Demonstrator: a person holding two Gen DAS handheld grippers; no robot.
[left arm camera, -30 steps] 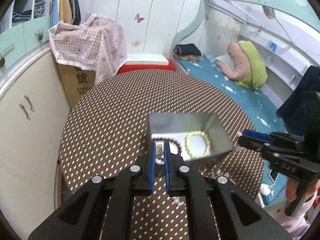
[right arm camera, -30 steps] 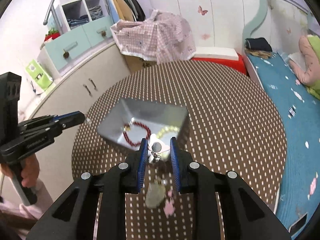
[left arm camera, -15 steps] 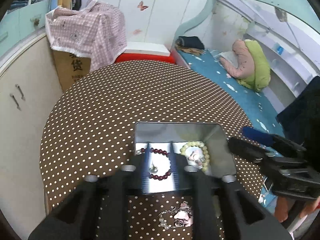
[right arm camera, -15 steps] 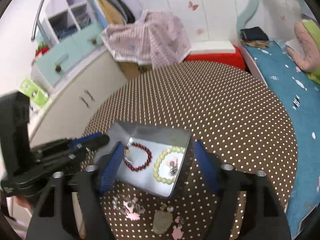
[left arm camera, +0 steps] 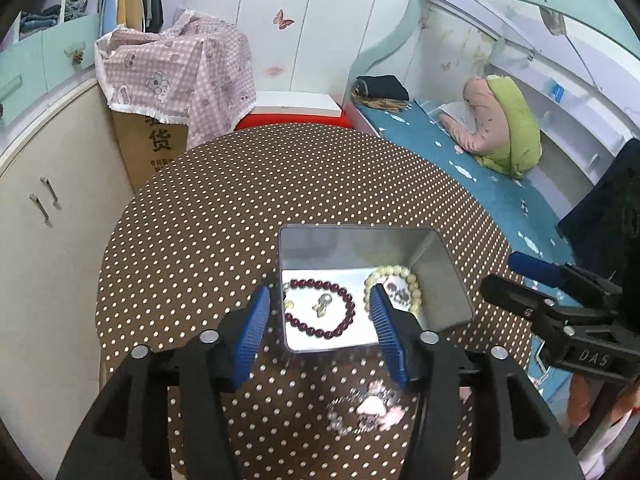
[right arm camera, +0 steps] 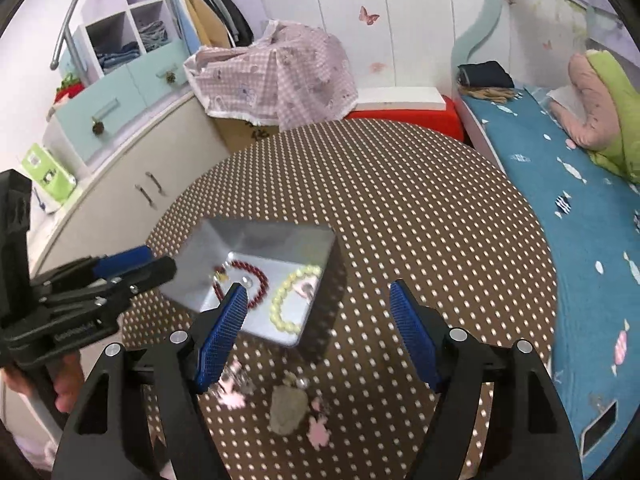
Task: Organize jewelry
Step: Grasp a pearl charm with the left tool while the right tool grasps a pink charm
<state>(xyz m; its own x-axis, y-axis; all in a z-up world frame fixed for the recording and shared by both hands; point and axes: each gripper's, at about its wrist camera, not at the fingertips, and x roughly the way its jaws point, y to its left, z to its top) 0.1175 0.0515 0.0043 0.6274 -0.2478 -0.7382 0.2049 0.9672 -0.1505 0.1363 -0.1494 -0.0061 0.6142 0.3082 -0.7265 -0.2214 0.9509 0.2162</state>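
Note:
A silver metal tin [left arm camera: 448, 280] [right arm camera: 256, 240] stands on the dotted brown table. It holds a dark red bead bracelet [left arm camera: 340, 326] [right arm camera: 262, 276], a cream bead bracelet [left arm camera: 392, 270] [right arm camera: 282, 312] and small earrings [left arm camera: 322, 304]. My left gripper [left arm camera: 320, 312] is open and empty, just above the tin's near edge. My right gripper [right arm camera: 316, 308] is open and empty, to the tin's right. Pink flower jewelry [left arm camera: 372, 406] [right arm camera: 232, 396] lies on the table in front of the tin.
The round table [left arm camera: 240, 216] has a near edge close behind the loose jewelry. A grey-green pendant [right arm camera: 288, 412] and pink pieces [right arm camera: 320, 434] lie near it. Cabinets [left arm camera: 44, 208] stand left, a bed [left arm camera: 500, 192] right, a cloth-covered box [left arm camera: 168, 80] behind.
Both grippers have opened. The earring from my left gripper and the piece from my right gripper now lie in the tin. Both grippers have drawn back from it.

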